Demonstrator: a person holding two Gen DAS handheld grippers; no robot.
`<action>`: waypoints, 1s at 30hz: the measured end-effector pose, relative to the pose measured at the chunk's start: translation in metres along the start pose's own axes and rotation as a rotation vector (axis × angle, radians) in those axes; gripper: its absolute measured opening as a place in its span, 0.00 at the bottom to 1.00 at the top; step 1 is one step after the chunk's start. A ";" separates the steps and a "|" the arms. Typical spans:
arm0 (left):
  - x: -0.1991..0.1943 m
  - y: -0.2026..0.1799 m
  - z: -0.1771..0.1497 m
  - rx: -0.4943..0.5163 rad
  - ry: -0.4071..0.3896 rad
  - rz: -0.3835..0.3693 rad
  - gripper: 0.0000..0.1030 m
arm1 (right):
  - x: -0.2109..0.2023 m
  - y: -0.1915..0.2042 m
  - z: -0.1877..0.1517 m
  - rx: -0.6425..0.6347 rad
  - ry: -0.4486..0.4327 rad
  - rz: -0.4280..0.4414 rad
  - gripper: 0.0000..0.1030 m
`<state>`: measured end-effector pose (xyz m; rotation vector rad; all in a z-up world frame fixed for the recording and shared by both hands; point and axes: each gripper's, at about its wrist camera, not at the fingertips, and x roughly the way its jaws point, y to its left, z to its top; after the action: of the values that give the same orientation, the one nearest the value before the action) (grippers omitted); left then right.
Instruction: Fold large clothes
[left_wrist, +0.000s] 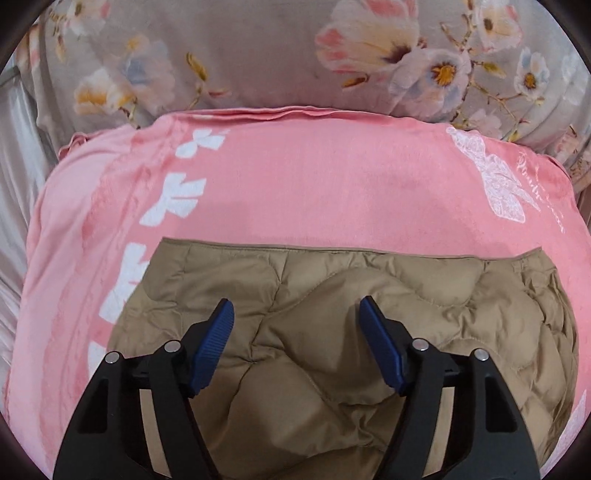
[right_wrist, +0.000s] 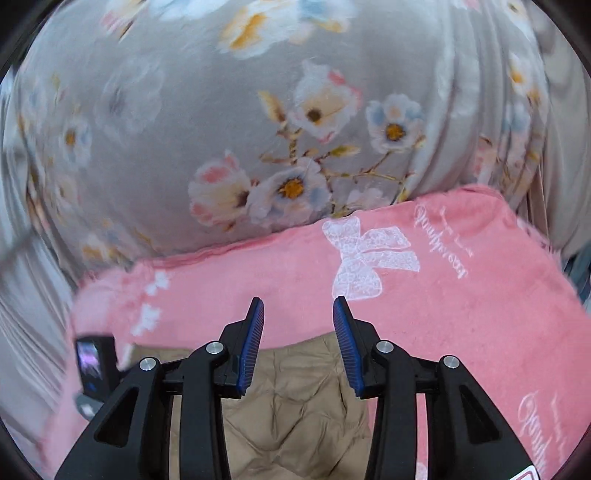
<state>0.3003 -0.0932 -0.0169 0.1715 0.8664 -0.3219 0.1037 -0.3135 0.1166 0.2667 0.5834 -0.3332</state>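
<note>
Floral grey bedding (left_wrist: 229, 62) fills the back of the scene, and in front of it a pink blanket (left_wrist: 314, 177) with white bow prints is spread as the working surface. On that blanket lies the tan quilted jacket (left_wrist: 295, 332), its straight far edge running across the left wrist view and its puffy panels bulging and creasing toward the near side.

Both claws hang above it with nothing in them. The left gripper (left_wrist: 297, 314) has its blue pads spread wide over the middle of the jacket; the right gripper (right_wrist: 298, 314) has its pads parted more narrowly, over the jacket's far edge where tan meets pink. No fabric sits between either pair of pads.

By the look of it the jacket is light and padded: soft, springy and smooth-shelled. I would expect it to slip a little in a shallow pinch and to puff back open after a fold unless it is pressed flat. The stitched quilting lines and the bound edge look like the firmest places to take hold, since the filling is thinnest there. Pinching a fat panel would likely catch only the top layer.

A small dark device (right_wrist: 94, 363) shows at the left of the right wrist view; what it is I cannot tell.
</note>
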 end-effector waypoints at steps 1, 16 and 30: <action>0.000 0.002 0.000 -0.012 0.004 -0.003 0.66 | 0.019 0.021 -0.016 -0.057 0.029 0.003 0.31; 0.033 0.000 -0.004 -0.036 0.010 0.049 0.62 | 0.186 0.111 -0.114 -0.173 0.189 -0.036 0.00; 0.050 -0.017 -0.019 0.012 -0.051 0.149 0.63 | 0.208 0.114 -0.136 -0.173 0.211 -0.035 0.00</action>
<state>0.3106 -0.1145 -0.0682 0.2373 0.7963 -0.1914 0.2434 -0.2114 -0.0956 0.1255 0.8207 -0.2879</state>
